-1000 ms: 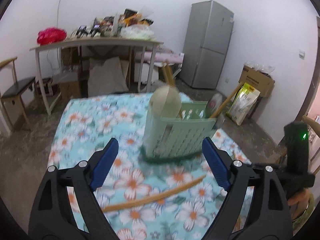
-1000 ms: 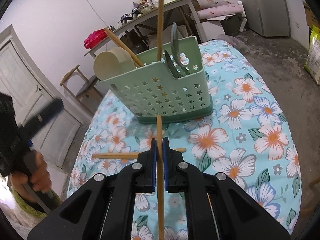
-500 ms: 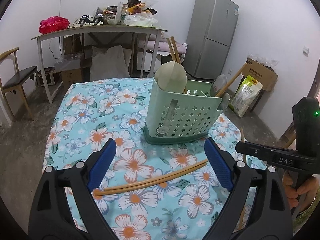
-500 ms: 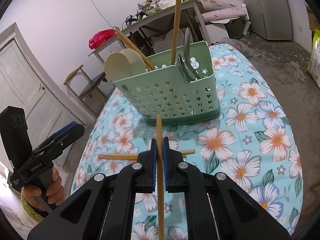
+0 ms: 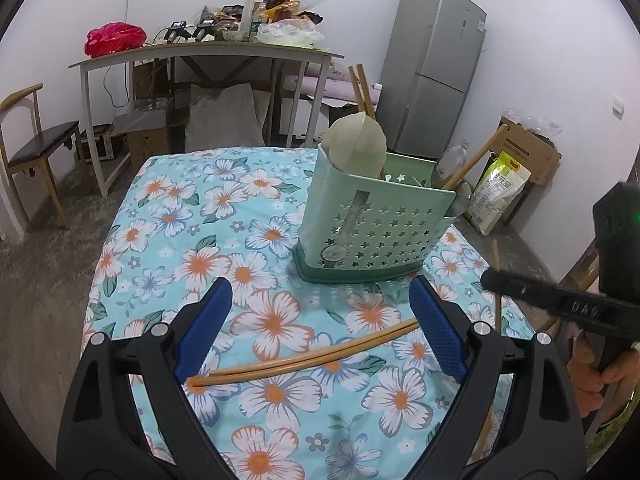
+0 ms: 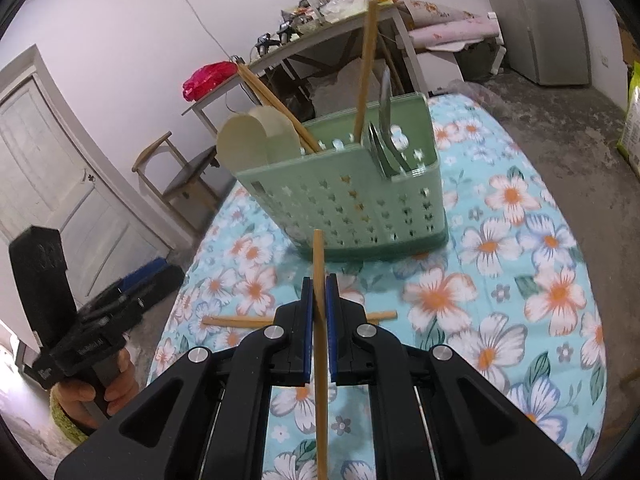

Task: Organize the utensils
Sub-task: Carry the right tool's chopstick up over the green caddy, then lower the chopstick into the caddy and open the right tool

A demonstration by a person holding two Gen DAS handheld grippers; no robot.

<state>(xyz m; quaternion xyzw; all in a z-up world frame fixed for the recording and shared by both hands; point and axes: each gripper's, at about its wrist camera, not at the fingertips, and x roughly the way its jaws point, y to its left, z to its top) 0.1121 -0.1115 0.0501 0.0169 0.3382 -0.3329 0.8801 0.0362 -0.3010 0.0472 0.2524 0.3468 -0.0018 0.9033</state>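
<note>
A green star-holed utensil caddy [image 5: 372,228] [image 6: 356,204] stands on the flowered tablecloth, holding cream spoons, metal spoons and several chopsticks. My right gripper [image 6: 319,284] is shut on one wooden chopstick [image 6: 318,256], which points toward the caddy and stops short of it. My left gripper [image 5: 320,304] stands open above two chopsticks [image 5: 304,358] that lie side by side on the cloth between its blue pads. In the left wrist view the right gripper [image 5: 504,280] enters from the right, held by a hand. In the right wrist view the left gripper [image 6: 132,284] shows at the left.
The table [image 5: 168,216] is covered by a blue flowered cloth. Behind stand a cluttered grey desk [image 5: 208,50], a chair [image 5: 36,148], a fridge [image 5: 432,72] and cardboard boxes [image 5: 524,152]. A white door [image 6: 48,184] is at the left in the right wrist view.
The left gripper has drawn back from the caddy, so the two lying chopsticks show fully between its pads. The right gripper keeps its chopstick, barely moved.
</note>
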